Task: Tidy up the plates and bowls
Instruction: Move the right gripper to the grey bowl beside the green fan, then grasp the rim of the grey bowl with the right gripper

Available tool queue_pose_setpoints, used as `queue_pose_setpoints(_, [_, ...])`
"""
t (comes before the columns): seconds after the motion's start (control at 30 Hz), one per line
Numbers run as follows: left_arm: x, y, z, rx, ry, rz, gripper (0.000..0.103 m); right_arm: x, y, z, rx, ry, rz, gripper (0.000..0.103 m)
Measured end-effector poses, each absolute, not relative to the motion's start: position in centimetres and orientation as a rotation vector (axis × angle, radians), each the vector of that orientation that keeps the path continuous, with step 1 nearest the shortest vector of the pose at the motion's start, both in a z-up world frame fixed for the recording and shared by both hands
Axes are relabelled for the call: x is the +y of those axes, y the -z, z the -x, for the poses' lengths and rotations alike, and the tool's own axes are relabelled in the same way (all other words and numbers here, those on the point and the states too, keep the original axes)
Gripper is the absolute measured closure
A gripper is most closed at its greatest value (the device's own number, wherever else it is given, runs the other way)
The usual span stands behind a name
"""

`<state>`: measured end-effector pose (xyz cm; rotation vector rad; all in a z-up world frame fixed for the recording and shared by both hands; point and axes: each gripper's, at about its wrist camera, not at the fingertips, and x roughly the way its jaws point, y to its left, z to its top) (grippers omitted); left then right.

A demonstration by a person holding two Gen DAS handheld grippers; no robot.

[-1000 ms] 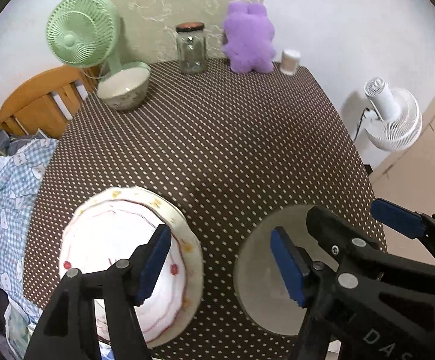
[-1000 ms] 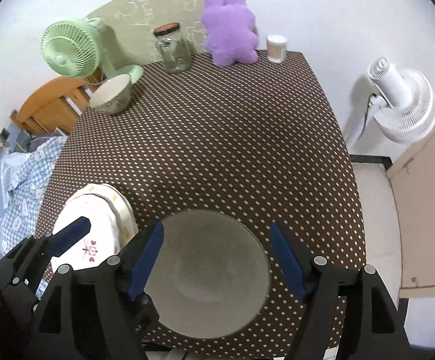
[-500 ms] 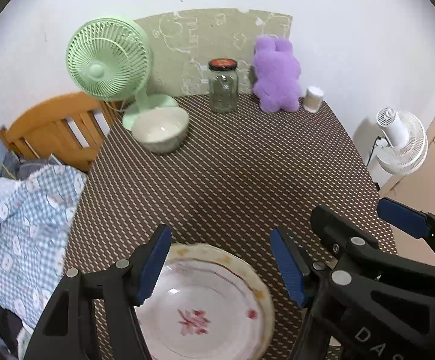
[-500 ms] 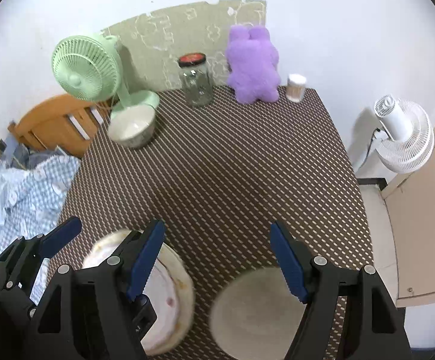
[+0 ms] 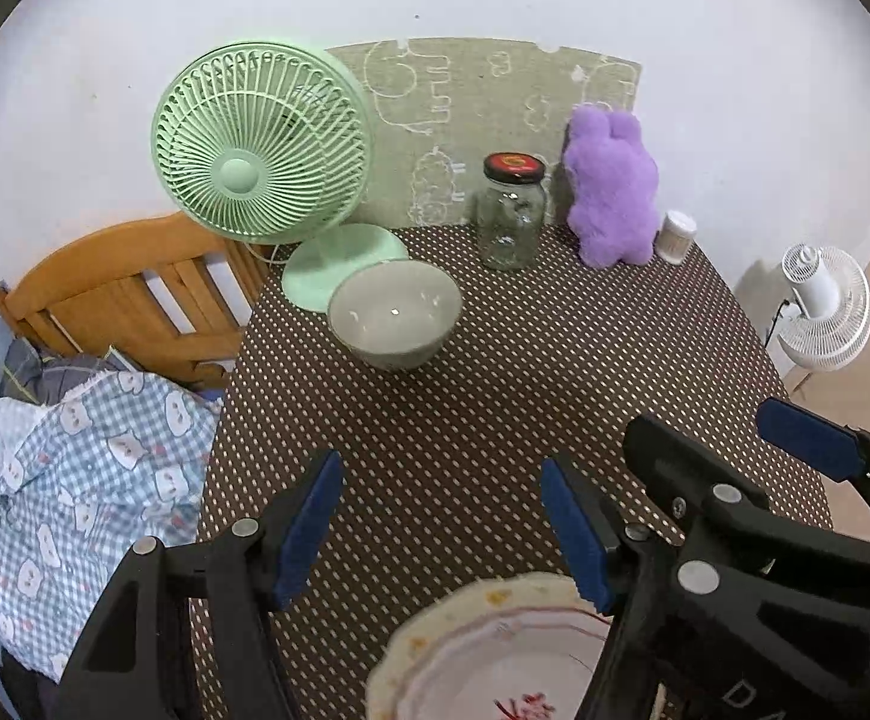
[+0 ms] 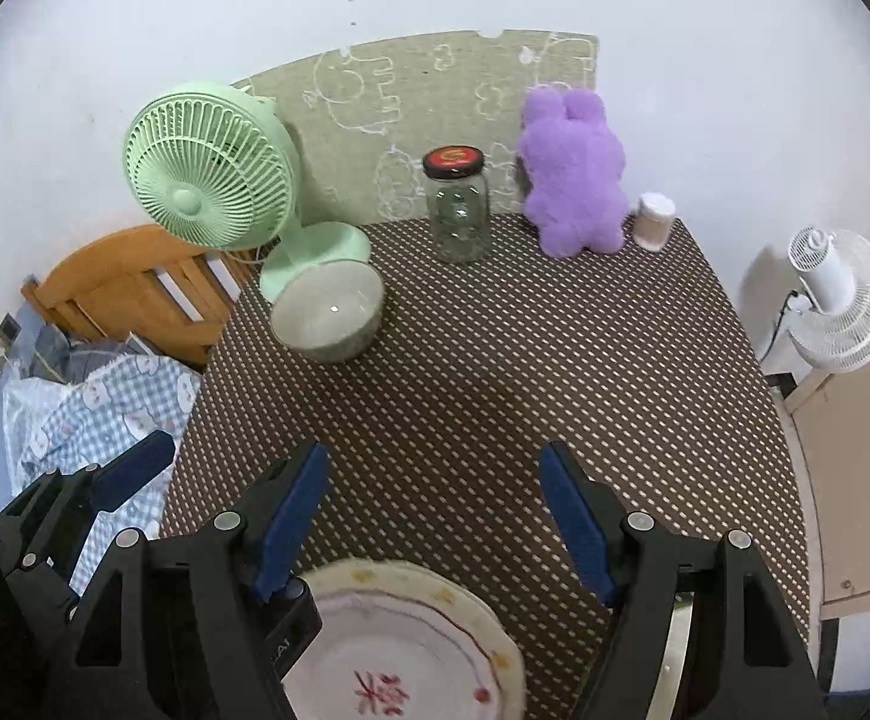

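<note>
A grey-green bowl point(image 5: 396, 312) point(image 6: 330, 318) stands at the far left of the dotted brown table point(image 5: 495, 408), in front of the green fan. A cream plate with a red flower point(image 5: 495, 654) point(image 6: 411, 654) lies at the near edge, below the fingers in both views. A sliver of a grey plate point(image 6: 678, 636) shows behind my right gripper's right finger. My left gripper point(image 5: 441, 525) is open over bare tablecloth, with nothing between its blue pads. My right gripper point(image 6: 435, 522) is open and holds nothing. The two grippers hang side by side.
Along the back wall stand a green fan point(image 5: 261, 144), a glass jar with a red lid point(image 5: 510, 216), a purple plush toy point(image 5: 612, 198) and a small white container point(image 5: 675, 228). A wooden chair point(image 5: 129, 288) and checked cloth sit left; a white floor fan point(image 5: 825, 312) stands right.
Both grippers have moved forward over the table toward the bowl and fan. The flowered plate and grey plate have slid down to the bottom of the views. Both grippers stayed open.
</note>
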<state>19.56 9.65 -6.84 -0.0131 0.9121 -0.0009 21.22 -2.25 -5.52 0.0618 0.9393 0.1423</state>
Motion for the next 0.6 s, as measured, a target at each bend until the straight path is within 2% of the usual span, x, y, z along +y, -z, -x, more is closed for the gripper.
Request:
queue_pose_setpoints(0.37, [13.4,8.7,-26.5,0.914,0.003,-0.024,0.035,2.5,7.6,-27.7,0.941,-0.110,-0.076,0.027])
queue_pose_setpoints(0.5, [14.1,10.1,-29.0,0.911,-0.021,-0.039,0.041,3.6,8.8,-30.3,0.944,-0.094,-0.081,0.027])
queue_pose_setpoints(0.6, [15.1,11.4,-31.0,0.932,-0.024,-0.027,0.042,4.4,10.0,-32.5,0.948,-0.086,-0.088,0.027])
